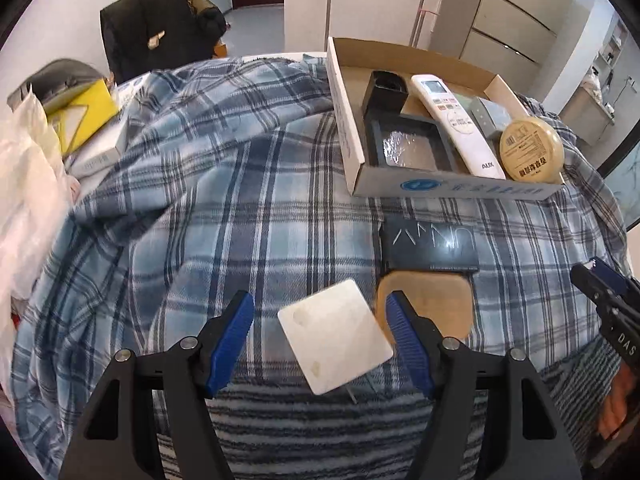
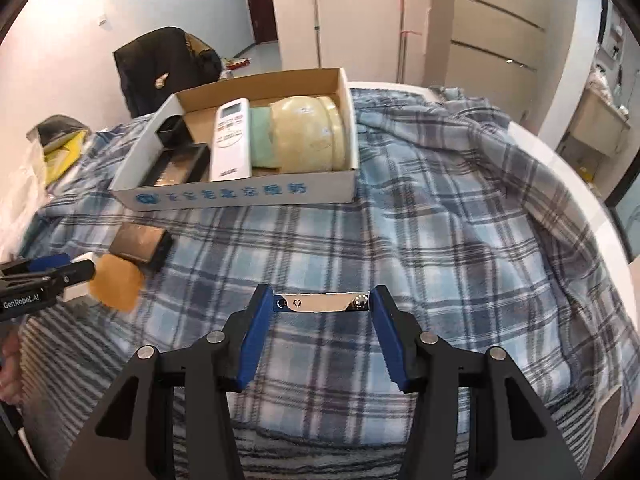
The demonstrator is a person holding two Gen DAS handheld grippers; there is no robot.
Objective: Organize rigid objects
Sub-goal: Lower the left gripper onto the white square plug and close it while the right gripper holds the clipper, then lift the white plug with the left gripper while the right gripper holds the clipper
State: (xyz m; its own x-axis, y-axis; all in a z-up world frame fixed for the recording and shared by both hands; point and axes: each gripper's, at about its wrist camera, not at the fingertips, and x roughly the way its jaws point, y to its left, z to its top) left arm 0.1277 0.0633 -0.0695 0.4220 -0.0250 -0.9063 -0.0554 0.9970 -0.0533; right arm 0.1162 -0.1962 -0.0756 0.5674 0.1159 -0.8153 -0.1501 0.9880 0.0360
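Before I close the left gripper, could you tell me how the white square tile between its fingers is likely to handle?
The white square tile looks thin, flat and stiff, so probably rigid. Its glossy face may slip. Lying flat on soft plaid cloth, its edges could be hard to catch.

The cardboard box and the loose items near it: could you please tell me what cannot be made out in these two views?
- Green item in the cardboard box: right wrist view, mostly hidden behind the round tin and remote.
- Wooden coaster: left wrist view, partly covered by the left gripper finger and white tile.
- Metal piece between the right gripper fingertips: contact unclear.

left gripper [image 1: 320, 334] open, straddling white tile [image 1: 334, 346]
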